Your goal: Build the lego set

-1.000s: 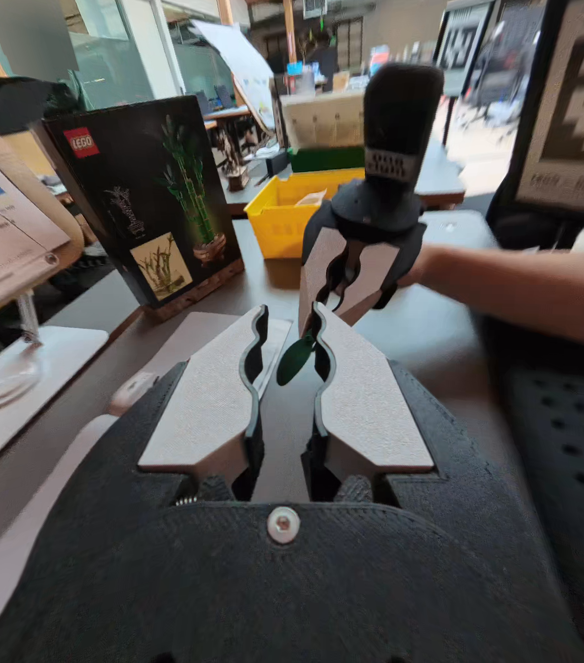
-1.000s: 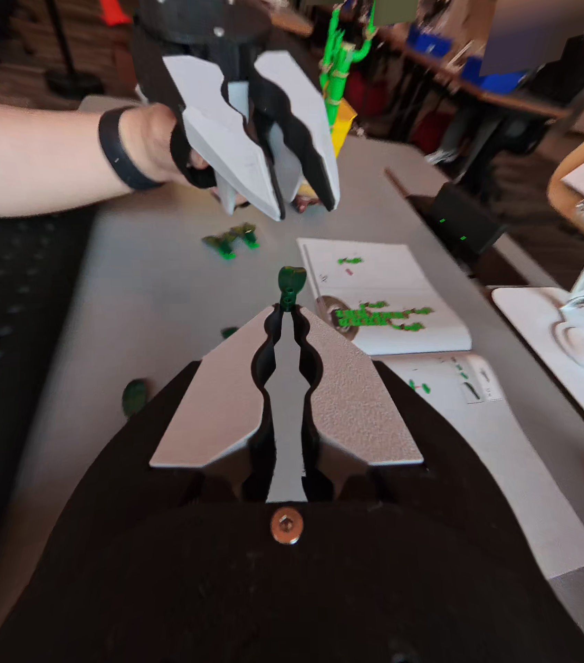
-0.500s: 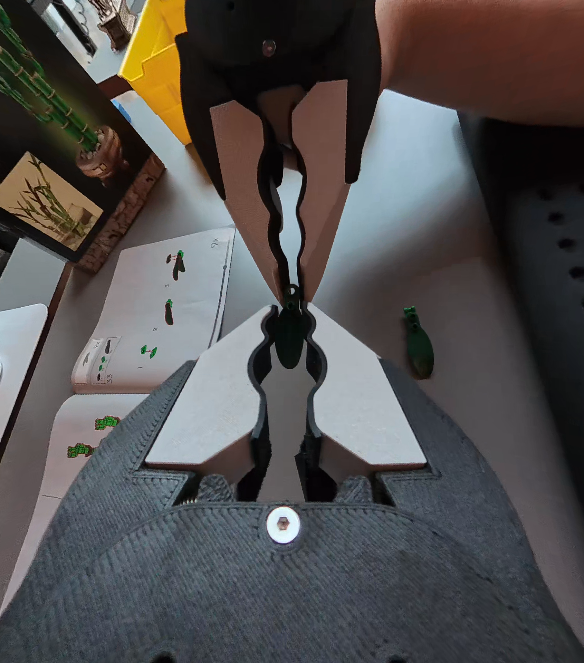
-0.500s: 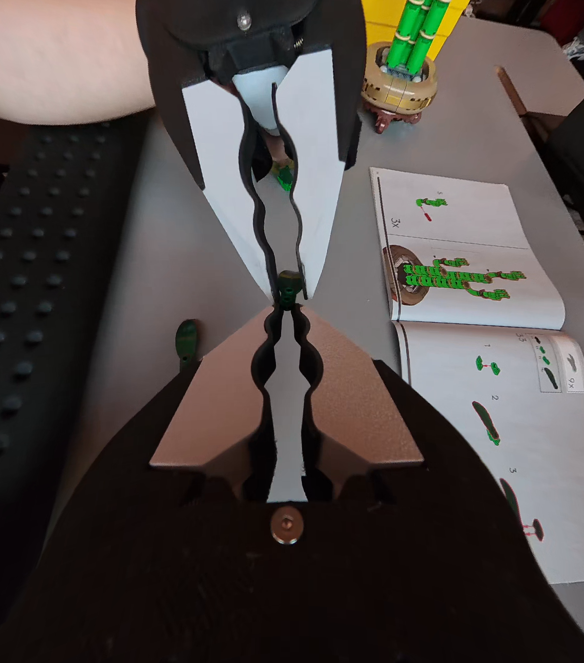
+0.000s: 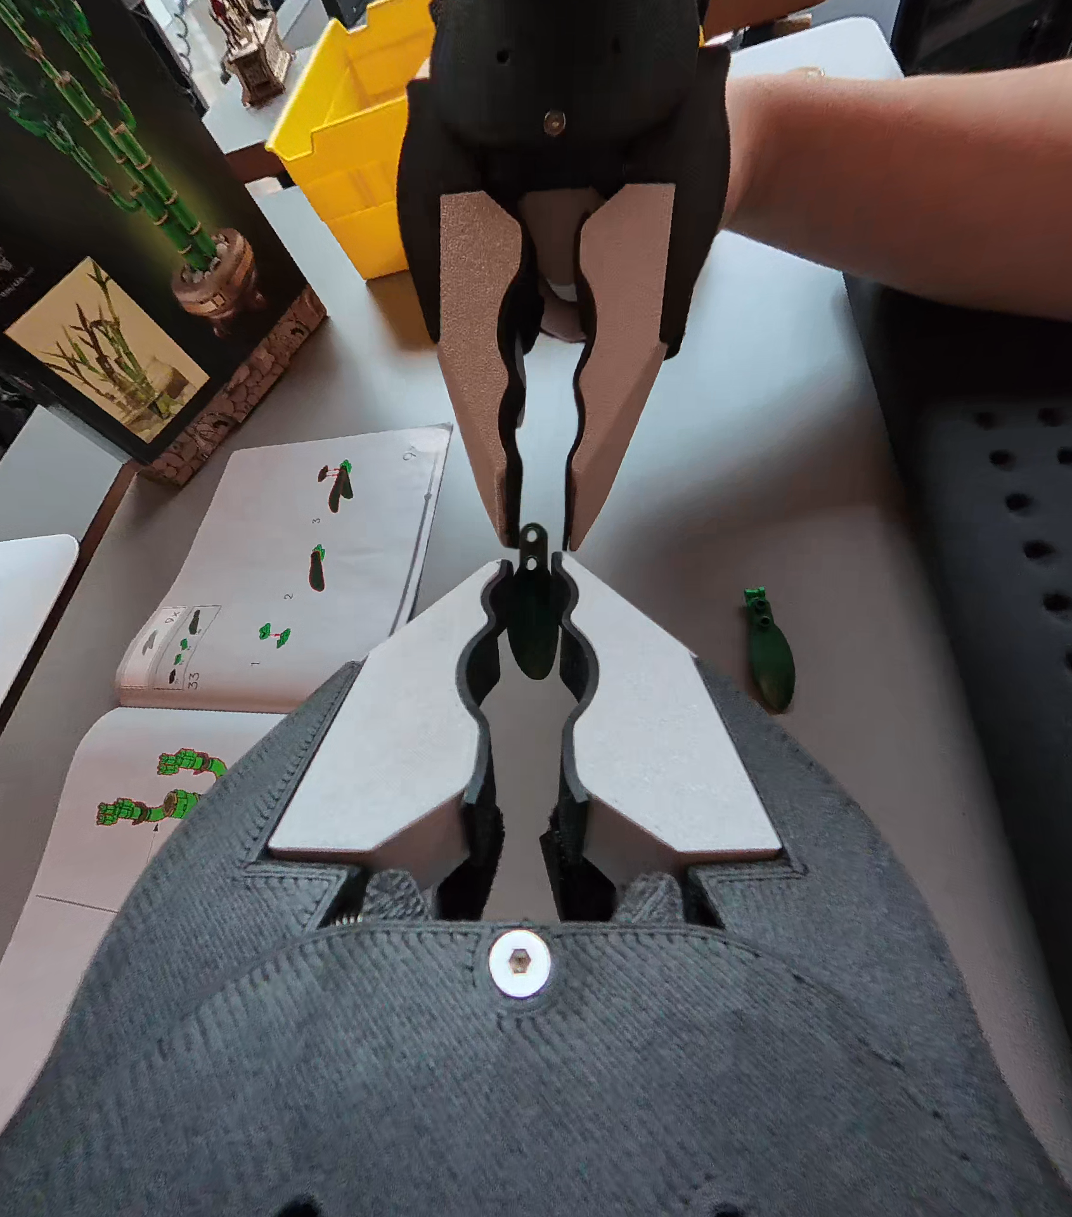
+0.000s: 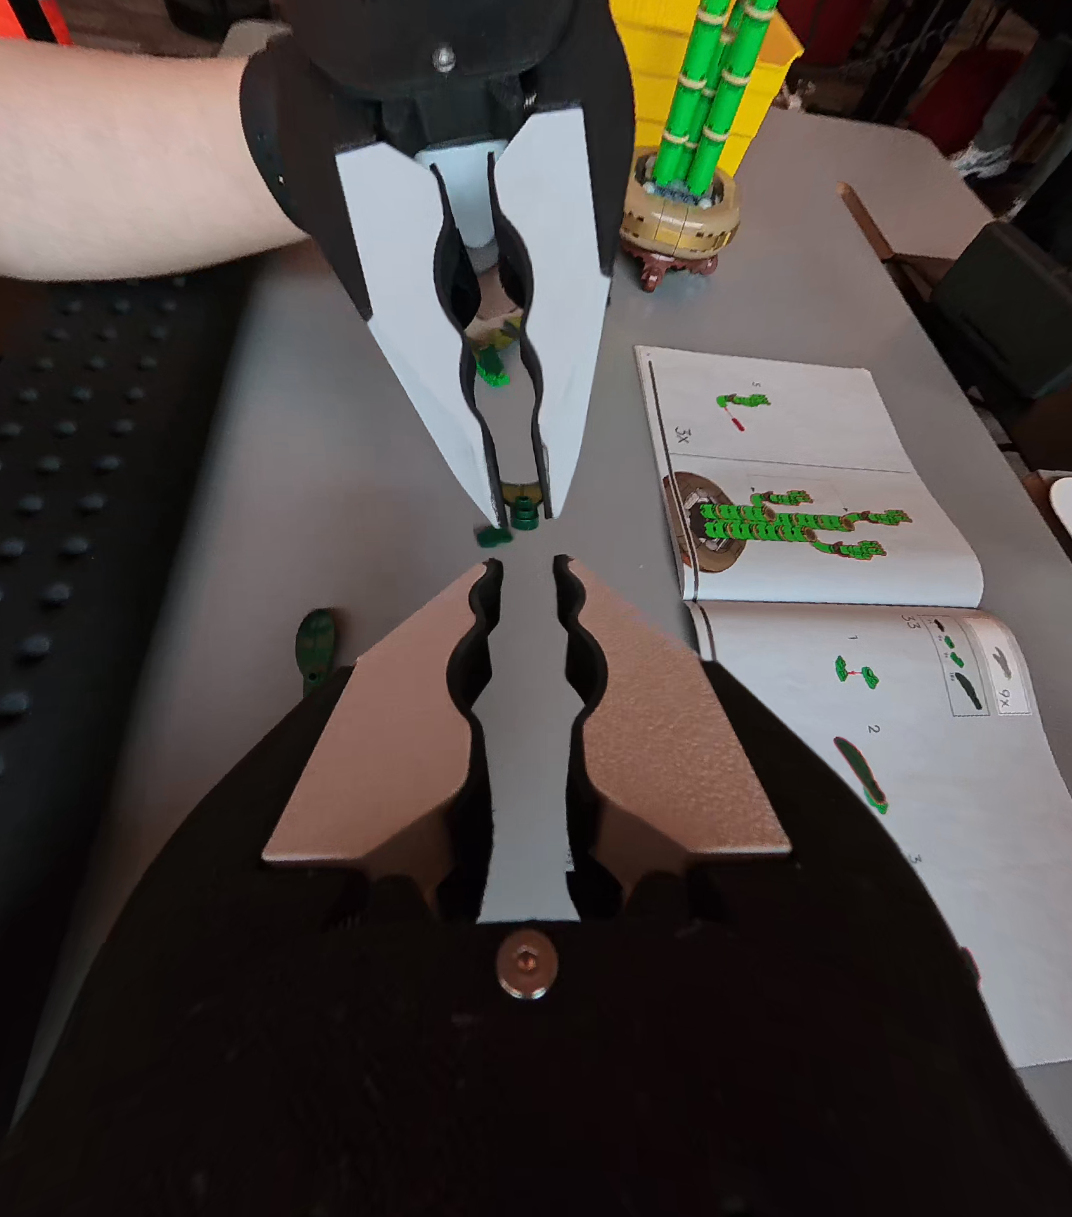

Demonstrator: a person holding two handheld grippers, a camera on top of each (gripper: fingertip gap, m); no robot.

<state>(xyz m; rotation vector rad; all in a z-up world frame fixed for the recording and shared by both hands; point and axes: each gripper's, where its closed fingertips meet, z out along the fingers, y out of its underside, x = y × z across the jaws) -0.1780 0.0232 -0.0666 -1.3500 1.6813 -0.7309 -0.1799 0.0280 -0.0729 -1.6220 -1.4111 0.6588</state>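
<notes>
My left gripper (image 5: 530, 565) is shut on a dark green leaf piece (image 5: 533, 625), whose stem end sticks out past the tips. My right gripper (image 6: 526, 565) faces it tip to tip, slightly open and empty. In the left wrist view the right gripper (image 5: 539, 543) has its tips on either side of the leaf's stem end. In the right wrist view the left gripper (image 6: 525, 520) shows a small green stud (image 6: 523, 513) at its tips. A blurred small green piece (image 6: 492, 537) is just left of them; I cannot tell whether it rests on the table.
A second leaf (image 5: 767, 652) lies on the grey table. The open instruction booklet (image 6: 816, 527), bamboo model in its pot (image 6: 684, 197), set box (image 5: 92, 230) and yellow bin (image 5: 348, 164) stand around. A black perforated mat (image 5: 1047, 593) borders the table. The tips of both grippers are at nearly the same place.
My right gripper has opened and no longer holds the small green piece. Both grippers swung down over the table and came tip to tip, then the right drew back slightly.
</notes>
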